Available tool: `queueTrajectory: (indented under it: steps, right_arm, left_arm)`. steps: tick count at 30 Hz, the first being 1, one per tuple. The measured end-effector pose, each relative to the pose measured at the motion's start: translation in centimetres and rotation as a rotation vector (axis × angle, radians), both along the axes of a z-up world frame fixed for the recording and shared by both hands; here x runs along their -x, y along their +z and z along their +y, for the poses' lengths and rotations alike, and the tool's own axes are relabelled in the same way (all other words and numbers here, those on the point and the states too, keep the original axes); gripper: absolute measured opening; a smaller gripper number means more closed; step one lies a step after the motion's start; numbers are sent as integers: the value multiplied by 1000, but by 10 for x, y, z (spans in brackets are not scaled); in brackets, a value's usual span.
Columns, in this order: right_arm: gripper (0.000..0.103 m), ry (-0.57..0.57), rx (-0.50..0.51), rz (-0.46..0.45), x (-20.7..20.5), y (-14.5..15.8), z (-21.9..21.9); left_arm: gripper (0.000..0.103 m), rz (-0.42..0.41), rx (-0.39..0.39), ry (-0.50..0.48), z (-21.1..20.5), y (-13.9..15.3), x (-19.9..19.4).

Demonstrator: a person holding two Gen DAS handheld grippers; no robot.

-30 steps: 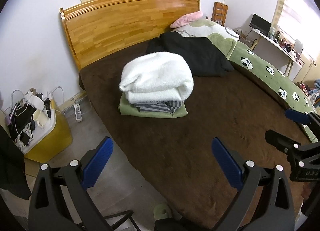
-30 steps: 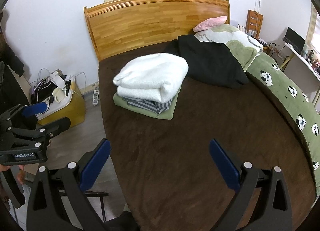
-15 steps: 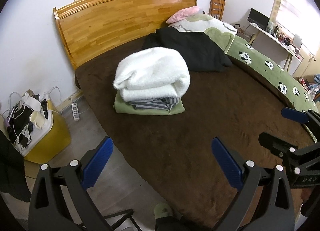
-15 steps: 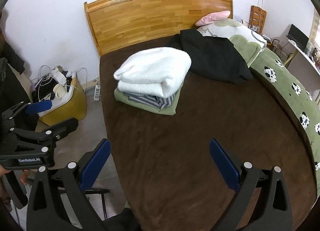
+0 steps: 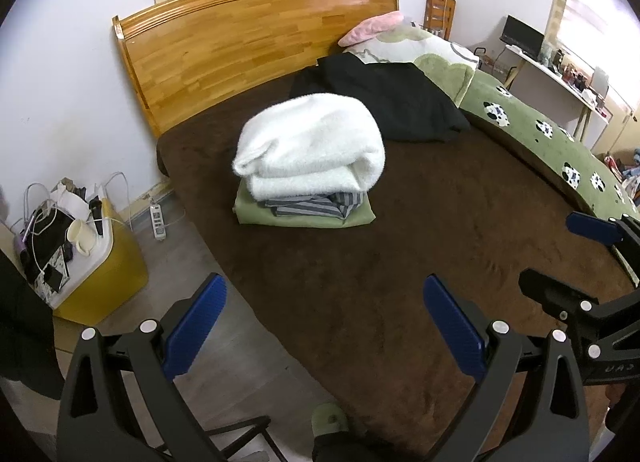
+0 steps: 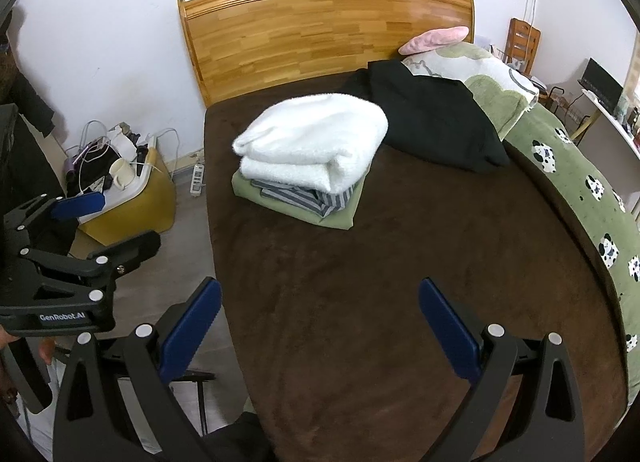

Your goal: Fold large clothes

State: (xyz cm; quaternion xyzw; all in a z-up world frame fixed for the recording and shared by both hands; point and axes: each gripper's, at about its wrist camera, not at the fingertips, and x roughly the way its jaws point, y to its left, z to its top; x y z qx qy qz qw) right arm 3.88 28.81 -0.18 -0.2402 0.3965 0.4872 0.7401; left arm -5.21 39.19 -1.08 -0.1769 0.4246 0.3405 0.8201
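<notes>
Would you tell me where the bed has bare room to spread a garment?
Free: the brown bedspread between the folded stack and both open grippers, left gripper, right gripper. Crowded: the headboard end, with black garment and pillows.

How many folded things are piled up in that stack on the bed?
3. The fluffy white blanket is on top, striped grey clothing is squeezed in the middle, and a green folded piece lies at the bottom. More could be hidden inside the stack.
</notes>
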Motion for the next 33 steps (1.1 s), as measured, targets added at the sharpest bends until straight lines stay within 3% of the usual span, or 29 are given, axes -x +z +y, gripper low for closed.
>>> queueTrajectory:
  steps: [33]
  right_arm:
    - [97, 29, 8, 5, 1, -1, 7]
  left_arm:
    - [96, 9, -4, 29, 8, 0, 12]
